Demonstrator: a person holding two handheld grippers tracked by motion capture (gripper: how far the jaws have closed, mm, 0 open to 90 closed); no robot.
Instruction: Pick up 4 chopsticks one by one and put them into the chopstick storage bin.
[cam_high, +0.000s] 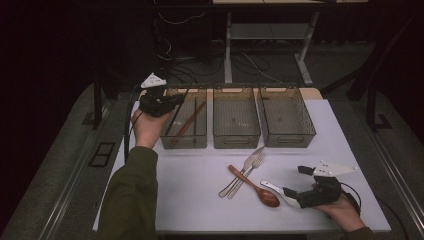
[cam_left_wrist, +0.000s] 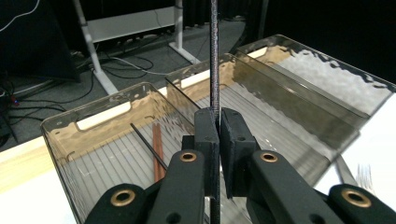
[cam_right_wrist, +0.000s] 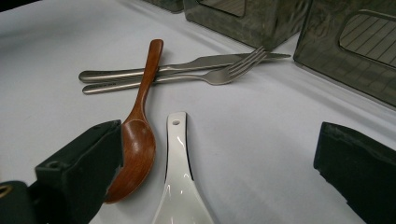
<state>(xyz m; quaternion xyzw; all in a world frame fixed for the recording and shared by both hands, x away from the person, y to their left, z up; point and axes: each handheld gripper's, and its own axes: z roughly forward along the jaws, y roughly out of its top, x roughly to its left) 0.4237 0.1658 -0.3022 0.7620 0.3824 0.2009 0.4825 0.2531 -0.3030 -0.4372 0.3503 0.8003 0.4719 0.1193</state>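
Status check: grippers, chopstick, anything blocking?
Left gripper shut on black chopstick, over the left bin. Right gripper open, idle by white spoon and wooden spoon. Bin already holds chopsticks; nothing blocking.

Left gripper (cam_high: 167, 102) over left bin (cam_high: 185, 120) — right gripper (cam_high: 297, 182) open by white spoon (cam_high: 274, 190).

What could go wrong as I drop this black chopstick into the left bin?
The left gripper pinches the black chopstick near one end, so it may pivot or slip. Held upright above the left bin, it could hit the rim and fall outside. It might also land across the chopsticks already lying there.
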